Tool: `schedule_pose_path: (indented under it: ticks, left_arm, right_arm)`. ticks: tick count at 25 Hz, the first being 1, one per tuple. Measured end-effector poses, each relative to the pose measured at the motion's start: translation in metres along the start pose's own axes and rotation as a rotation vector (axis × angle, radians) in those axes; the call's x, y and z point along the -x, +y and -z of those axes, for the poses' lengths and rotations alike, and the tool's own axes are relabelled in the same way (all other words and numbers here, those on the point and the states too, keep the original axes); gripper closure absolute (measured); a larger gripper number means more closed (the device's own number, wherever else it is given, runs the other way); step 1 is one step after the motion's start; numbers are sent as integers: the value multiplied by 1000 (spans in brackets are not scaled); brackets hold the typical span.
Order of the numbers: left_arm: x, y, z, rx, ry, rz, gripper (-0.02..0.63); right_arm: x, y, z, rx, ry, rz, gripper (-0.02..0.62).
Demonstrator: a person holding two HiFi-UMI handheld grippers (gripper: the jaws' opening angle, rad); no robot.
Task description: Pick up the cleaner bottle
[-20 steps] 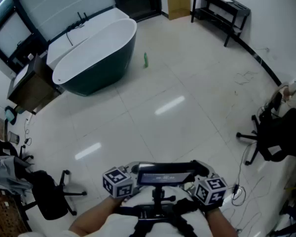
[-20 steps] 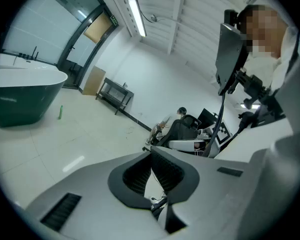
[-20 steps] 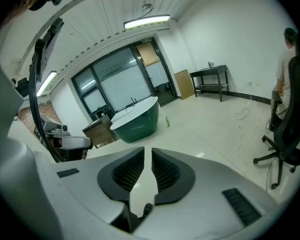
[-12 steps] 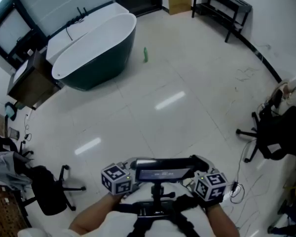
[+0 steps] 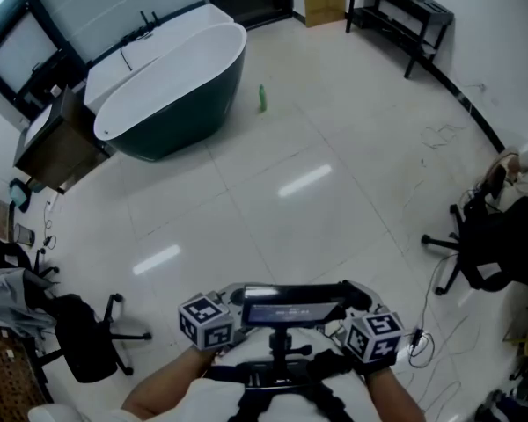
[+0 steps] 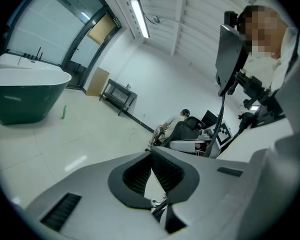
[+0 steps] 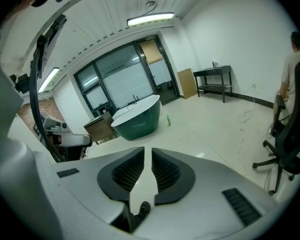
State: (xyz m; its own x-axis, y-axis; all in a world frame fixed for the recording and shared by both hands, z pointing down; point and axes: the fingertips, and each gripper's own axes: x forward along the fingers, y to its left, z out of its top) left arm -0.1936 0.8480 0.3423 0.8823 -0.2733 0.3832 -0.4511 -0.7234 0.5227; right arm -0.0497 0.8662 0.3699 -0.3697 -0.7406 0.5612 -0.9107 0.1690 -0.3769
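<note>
The cleaner bottle (image 5: 262, 98) is small and green. It stands upright on the pale tiled floor far ahead, just right of the bathtub, and also shows in the left gripper view (image 6: 64, 112) and the right gripper view (image 7: 168, 120). Both grippers are held close to the person's chest, far from the bottle. My left gripper (image 5: 233, 299) has its ribbed jaws pressed together (image 6: 151, 154) with nothing in them. My right gripper (image 5: 356, 299) shows a narrow gap between its jaws (image 7: 151, 155), and only floor is seen through it.
A dark green bathtub (image 5: 167, 86) with a white inside stands at the back left, beside a wooden cabinet (image 5: 57, 152). A black table (image 5: 396, 7) is at the back right. Office chairs (image 5: 484, 253) (image 5: 84, 341) and floor cables flank the sides. A person (image 6: 180, 119) sits at the right.
Both grippers stay by the chest. The head view has shifted only slightly, and the bottle stands where it was.
</note>
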Motion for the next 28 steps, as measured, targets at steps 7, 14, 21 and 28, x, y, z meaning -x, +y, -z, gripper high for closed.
schedule_pose_path:
  ticks: [7,14,21,28]
  left_arm:
    - [18,35,-46,-32,-124,-121,604]
    - [23,78,-117,-96,-238,-240,604]
    - [5,76,-134,-121,-242,-275,604]
    - [-9,69,-136,-108,-245,-293,604]
  right_arm:
    - [7,-39,-31,111,-56,100,552]
    - [-7,-99,-88,130,-100,149,489]
    - [-13,-118,-108,154,-95,149,488]
    - [-20,-128,-116,150,-90,123,488]
